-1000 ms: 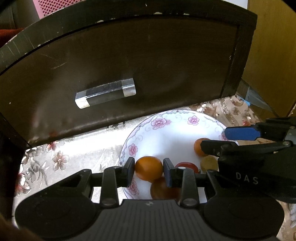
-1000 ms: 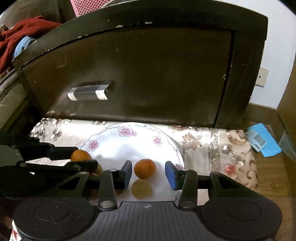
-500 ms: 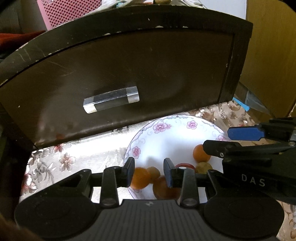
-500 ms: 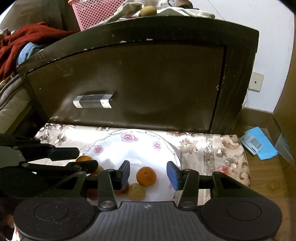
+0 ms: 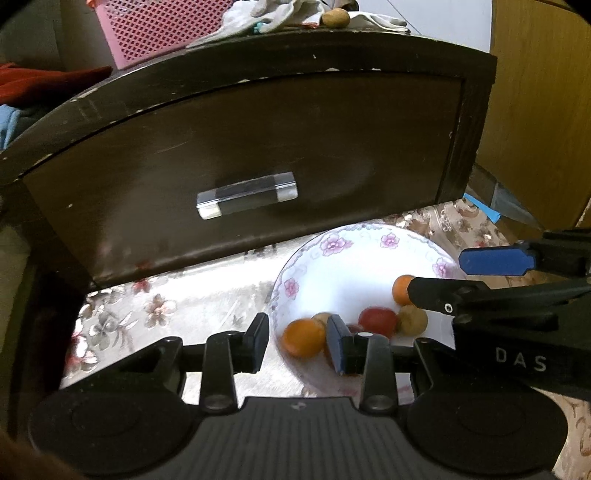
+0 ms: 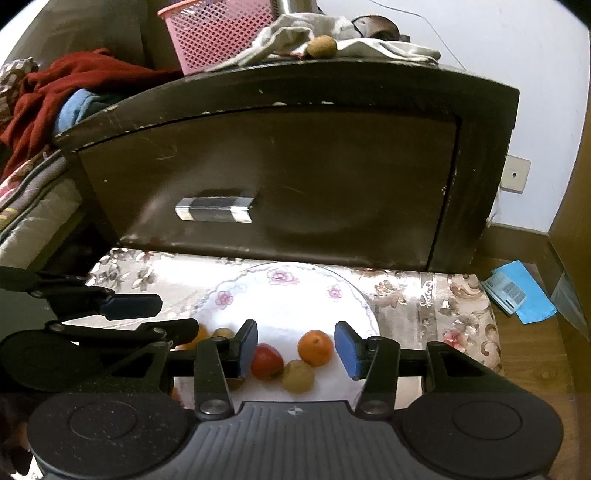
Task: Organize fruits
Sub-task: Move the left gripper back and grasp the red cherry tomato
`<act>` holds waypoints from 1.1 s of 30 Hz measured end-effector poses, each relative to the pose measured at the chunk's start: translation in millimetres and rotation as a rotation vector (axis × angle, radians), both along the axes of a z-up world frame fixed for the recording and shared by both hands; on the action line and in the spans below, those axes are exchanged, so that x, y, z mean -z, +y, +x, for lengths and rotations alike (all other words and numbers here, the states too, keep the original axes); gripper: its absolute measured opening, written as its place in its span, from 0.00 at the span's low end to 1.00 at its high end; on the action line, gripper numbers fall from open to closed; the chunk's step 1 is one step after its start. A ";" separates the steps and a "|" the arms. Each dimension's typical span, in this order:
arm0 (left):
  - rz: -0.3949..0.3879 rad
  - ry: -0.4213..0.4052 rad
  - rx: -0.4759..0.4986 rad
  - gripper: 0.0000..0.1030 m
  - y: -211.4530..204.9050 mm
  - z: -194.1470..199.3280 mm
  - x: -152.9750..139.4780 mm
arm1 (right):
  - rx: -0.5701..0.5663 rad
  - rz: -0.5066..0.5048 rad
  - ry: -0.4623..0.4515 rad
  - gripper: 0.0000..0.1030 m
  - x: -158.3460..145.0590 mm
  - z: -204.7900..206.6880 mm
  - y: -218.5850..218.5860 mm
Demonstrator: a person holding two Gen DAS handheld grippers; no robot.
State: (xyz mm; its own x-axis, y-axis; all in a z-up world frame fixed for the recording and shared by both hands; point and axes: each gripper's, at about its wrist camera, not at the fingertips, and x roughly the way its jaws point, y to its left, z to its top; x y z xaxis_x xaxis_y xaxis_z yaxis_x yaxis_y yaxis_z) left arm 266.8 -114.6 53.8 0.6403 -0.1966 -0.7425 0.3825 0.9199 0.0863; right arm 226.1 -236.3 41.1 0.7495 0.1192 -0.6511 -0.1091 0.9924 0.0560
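Observation:
A white plate with pink flowers (image 5: 354, 254) (image 6: 295, 295) sits on a floral cloth and holds several small fruits. In the left wrist view an orange (image 5: 303, 337) lies at the plate's near left, a red fruit (image 5: 377, 322), a yellowish fruit (image 5: 413, 320) and a second orange (image 5: 402, 288) further right. My left gripper (image 5: 298, 343) is open and empty above the first orange. My right gripper (image 6: 295, 349) is open and empty above the plate, with an orange (image 6: 315, 347), a red fruit (image 6: 265, 361) and a yellowish fruit (image 6: 298, 376) between its fingers in view.
A dark wooden drawer front (image 5: 243, 155) (image 6: 280, 177) with a metal handle (image 5: 246, 195) stands right behind the plate. A brown round fruit (image 6: 322, 46), cloths and a pink basket (image 6: 218, 33) are on top of it. A blue packet (image 6: 517, 291) lies on the floor to the right.
My left gripper let go of the orange, opened and drew back and up; the orange now lies on the plate. My right gripper also rose and pulled back.

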 end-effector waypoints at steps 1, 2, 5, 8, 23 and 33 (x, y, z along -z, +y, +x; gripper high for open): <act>0.001 0.000 -0.002 0.43 3.2 -2.0 -0.9 | -0.006 0.001 -0.001 0.41 -1.1 -2.6 2.3; 0.001 0.001 -0.003 0.43 6.2 -3.7 -1.4 | -0.013 0.000 -0.001 0.41 -1.7 -4.7 4.7; 0.008 0.005 -0.009 0.44 16.8 -9.1 -1.9 | -0.033 0.001 0.005 0.41 -1.6 -10.6 12.3; 0.012 0.019 -0.015 0.44 28.7 -14.0 1.0 | -0.055 -0.004 0.016 0.41 0.5 -15.5 21.3; 0.055 0.136 0.020 0.44 67.8 -32.3 48.4 | -0.150 -0.002 0.089 0.41 14.5 -32.6 56.5; 0.027 0.140 0.091 0.42 54.9 -36.4 54.0 | -0.171 0.015 0.118 0.41 22.7 -30.9 62.2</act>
